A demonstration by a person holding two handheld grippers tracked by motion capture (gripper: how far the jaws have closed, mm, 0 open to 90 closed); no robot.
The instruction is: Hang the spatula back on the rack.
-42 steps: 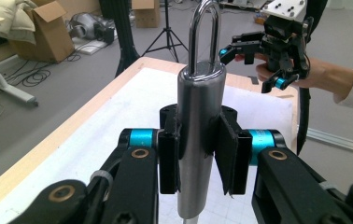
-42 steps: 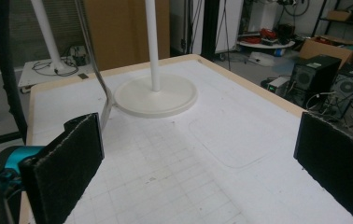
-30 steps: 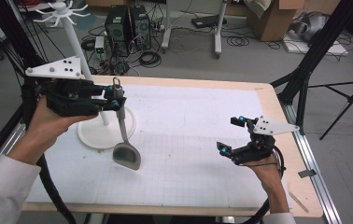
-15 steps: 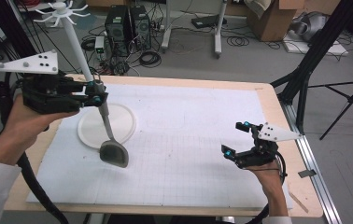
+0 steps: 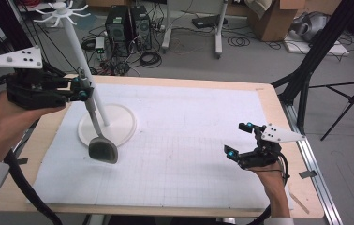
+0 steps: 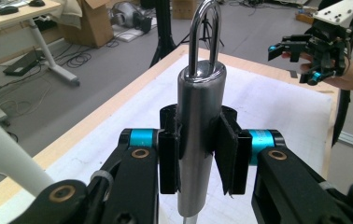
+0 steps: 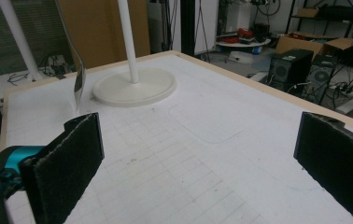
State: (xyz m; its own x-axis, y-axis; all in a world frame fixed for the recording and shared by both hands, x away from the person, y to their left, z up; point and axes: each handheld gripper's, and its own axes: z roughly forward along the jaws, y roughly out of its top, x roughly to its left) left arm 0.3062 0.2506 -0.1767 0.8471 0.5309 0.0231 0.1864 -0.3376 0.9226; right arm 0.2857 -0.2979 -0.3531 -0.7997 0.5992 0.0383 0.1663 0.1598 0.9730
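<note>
A metal spatula with a dark grey head (image 5: 103, 150) hangs from my left gripper (image 5: 80, 89), which is shut on its steel handle (image 6: 197, 122). The handle's hanging loop (image 6: 205, 29) sticks up past the jaws. The head hovers low at the front edge of the white rack's round base (image 5: 119, 123). The rack's pole (image 5: 79, 56) rises just behind the gripper to a ring of hooks (image 5: 59, 11). My right gripper (image 5: 240, 140) is held over the table's right side, open, with nothing between its pads (image 7: 67, 161). It also appears far off as the right gripper (image 6: 300, 58).
A white gridded mat (image 5: 189, 140) covers the wooden table (image 5: 269, 98). Behind the table, the floor carries computer towers (image 5: 126, 23), cables and cardboard boxes (image 5: 278, 18). A black tripod leg (image 5: 315, 51) stands by the right edge.
My left gripper has carried the spatula leftward and slightly up, so the head now sits at the base's front edge. The right gripper has hardly moved.
</note>
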